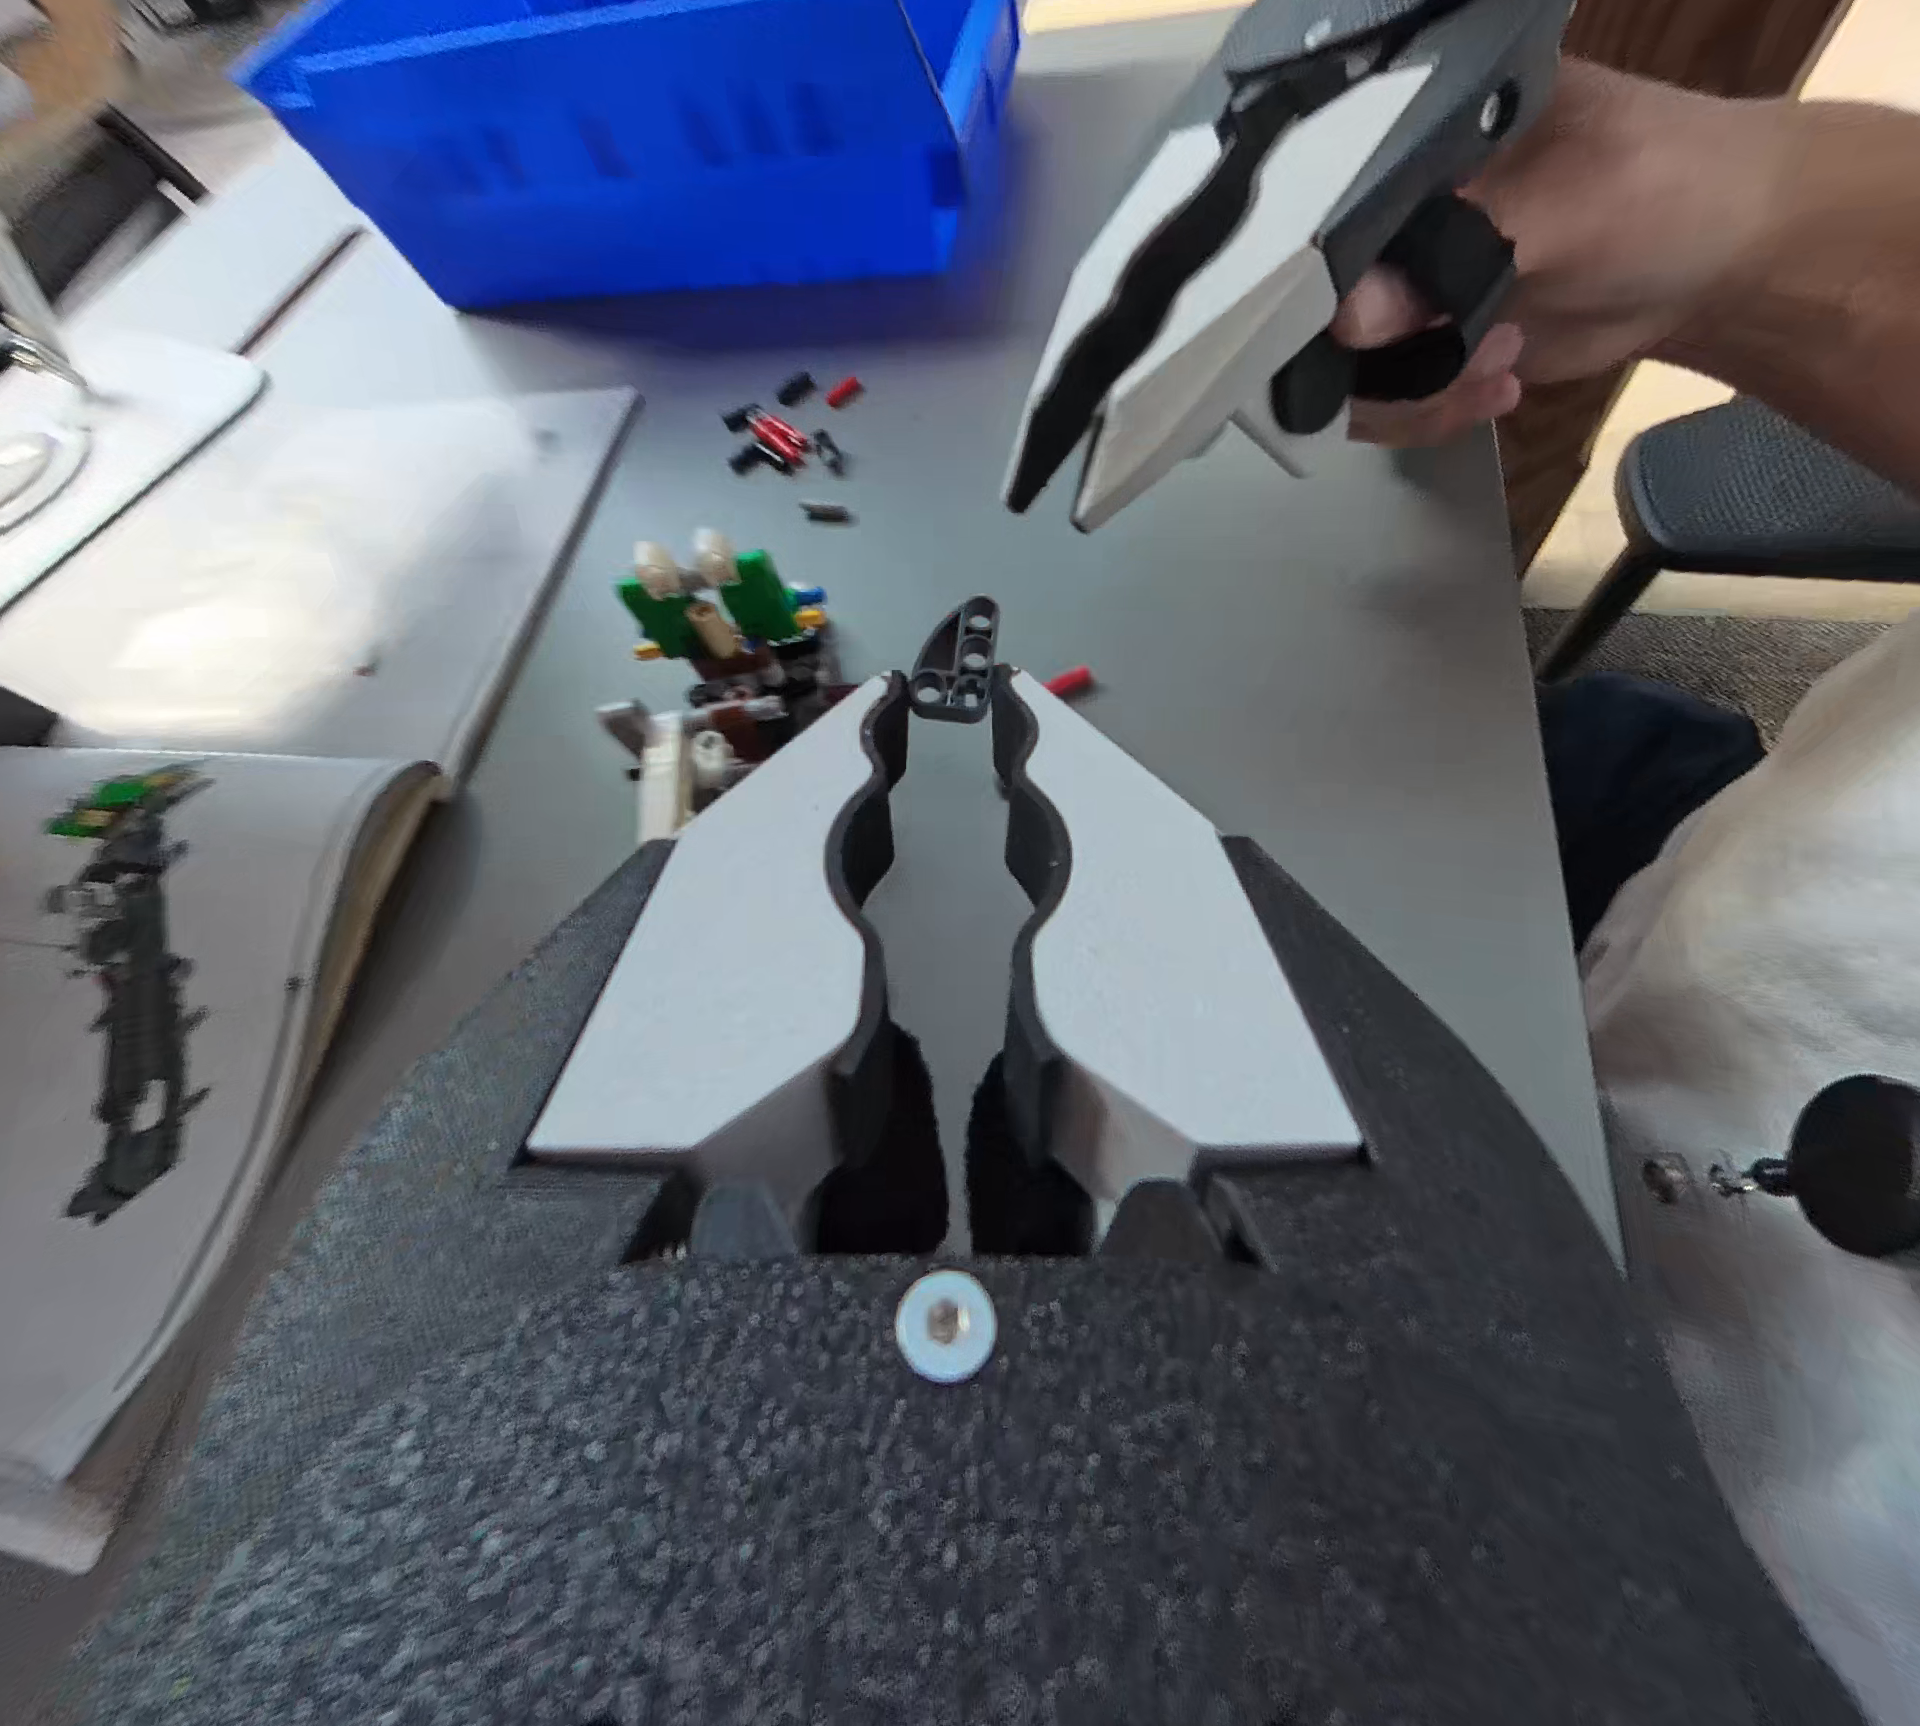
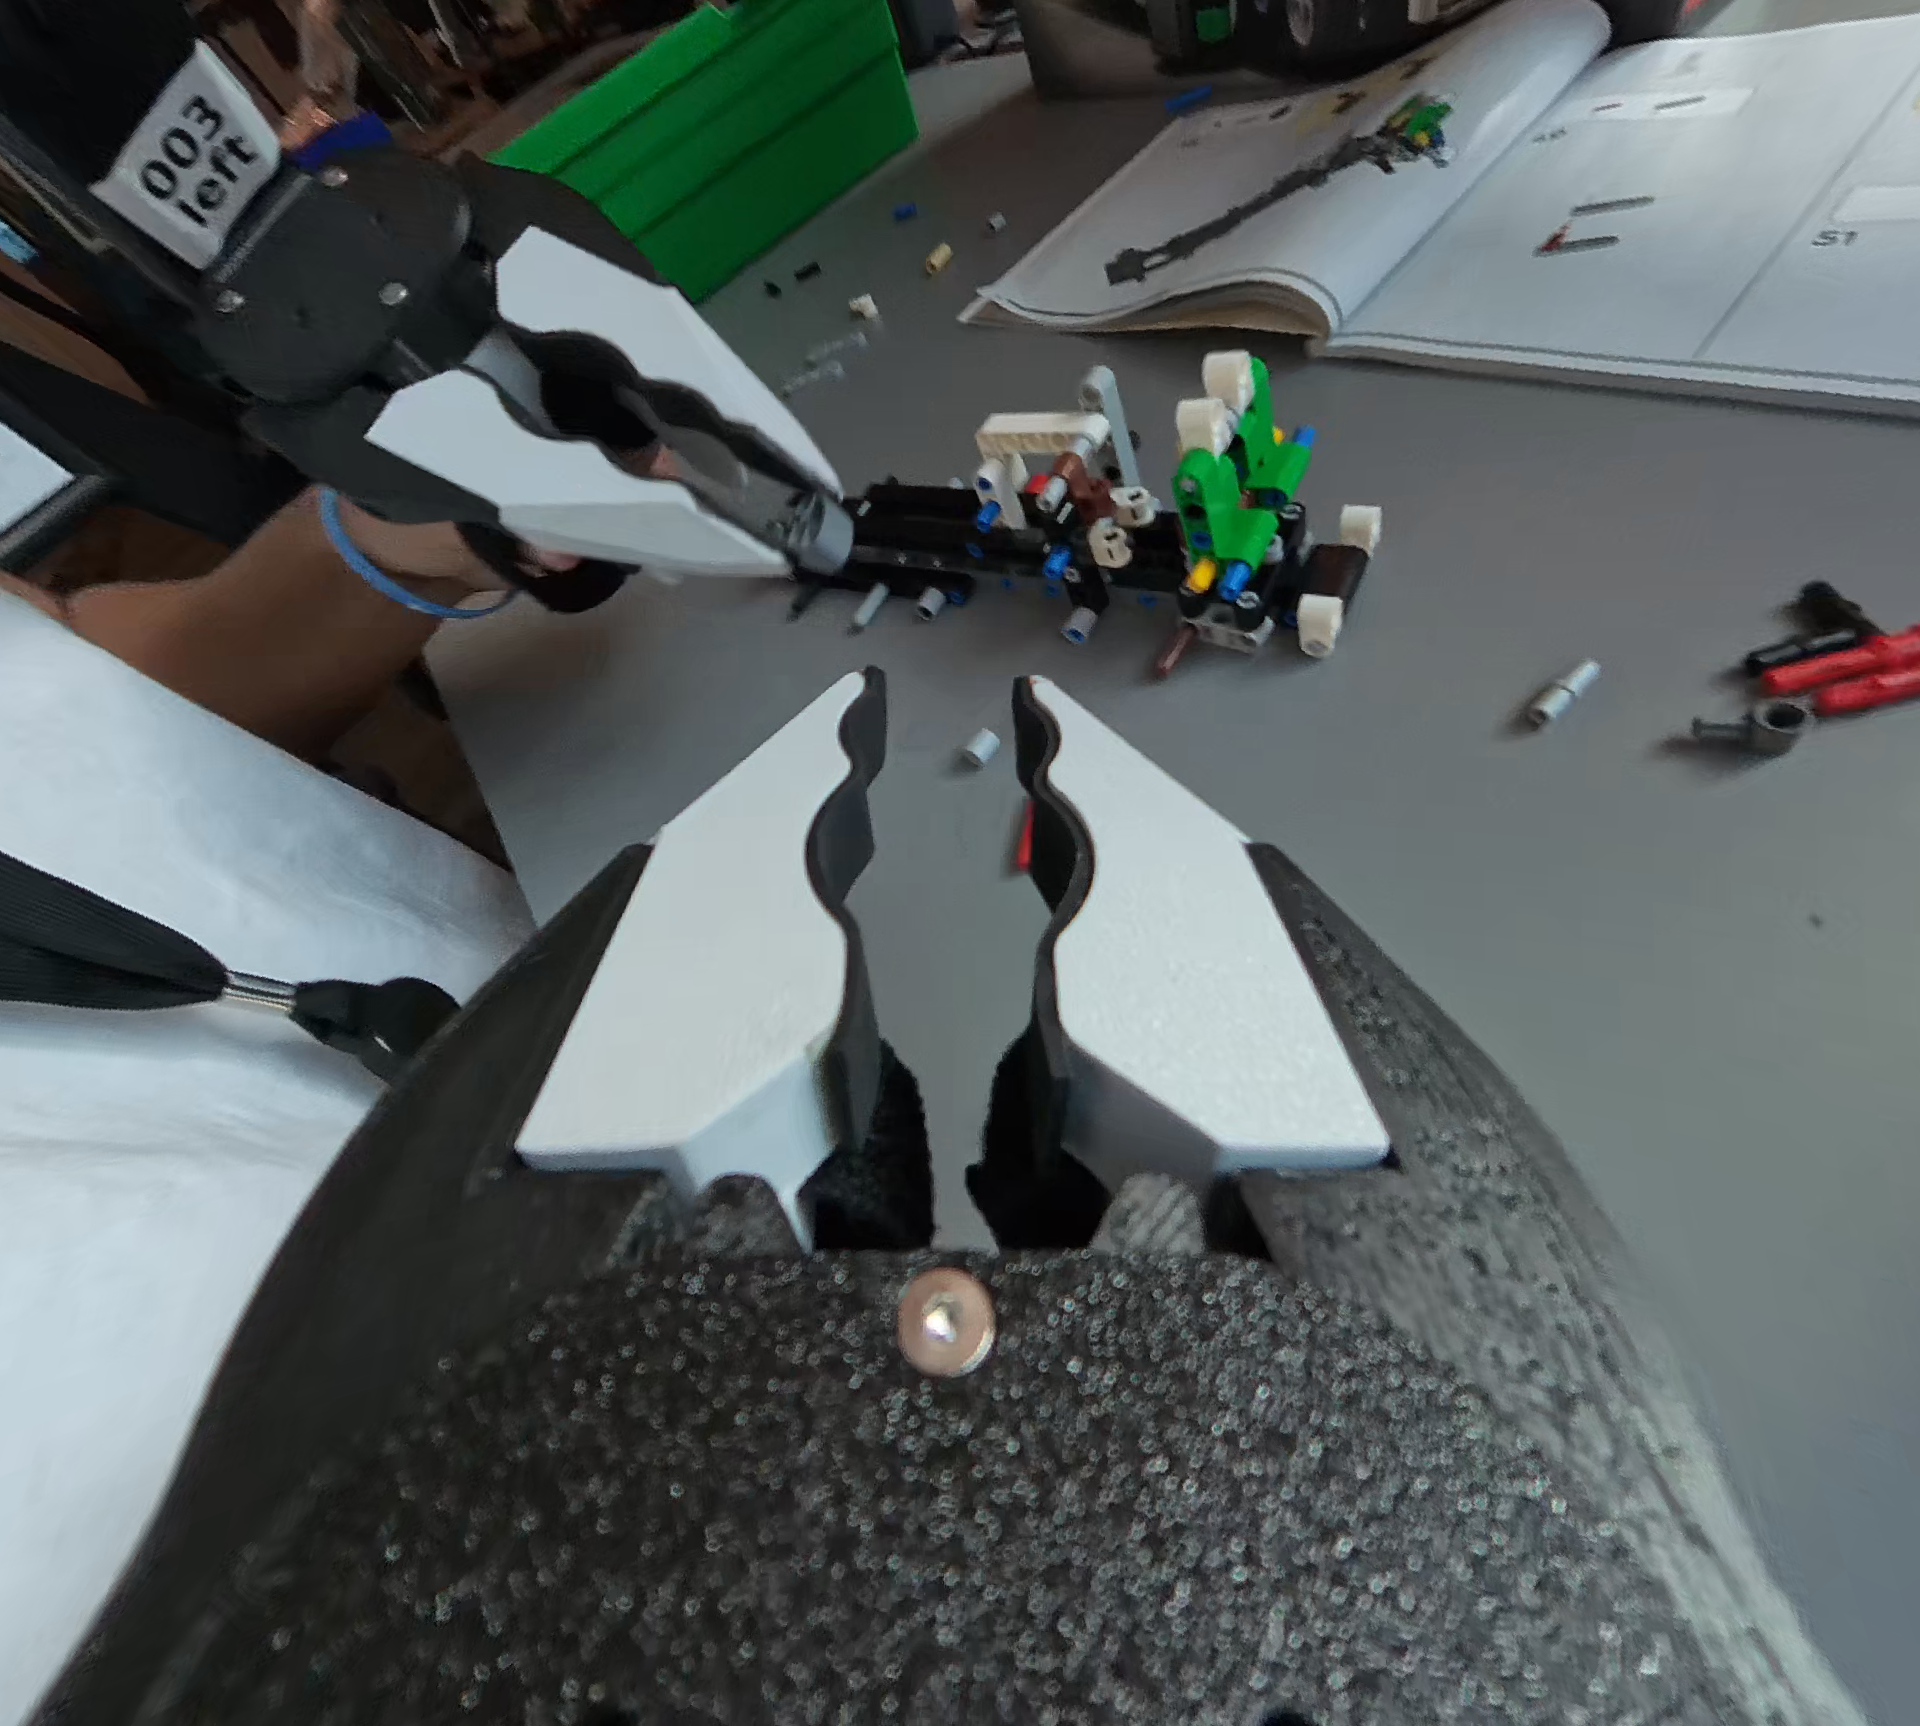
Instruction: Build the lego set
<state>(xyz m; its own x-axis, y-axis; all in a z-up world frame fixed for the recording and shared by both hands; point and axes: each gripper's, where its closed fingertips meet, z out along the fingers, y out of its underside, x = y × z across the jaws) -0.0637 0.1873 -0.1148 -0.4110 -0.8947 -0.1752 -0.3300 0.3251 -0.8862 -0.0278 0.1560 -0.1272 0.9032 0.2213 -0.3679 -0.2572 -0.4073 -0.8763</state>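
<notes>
The left gripper (image 1: 951, 689) pinches a small dark grey lego piece (image 1: 958, 661) at its tips, just beside the half-built lego model (image 2: 1122, 523) on the grey table (image 2: 1455, 897). The right gripper (image 2: 948, 689) hangs above the table with its jaws apart and nothing between them. The left gripper hides part of the model in its own view, the open instruction book (image 2: 1507, 222) is blurry, and a red piece (image 2: 1027, 835) peeks out behind a right finger (image 2: 1143, 928).
</notes>
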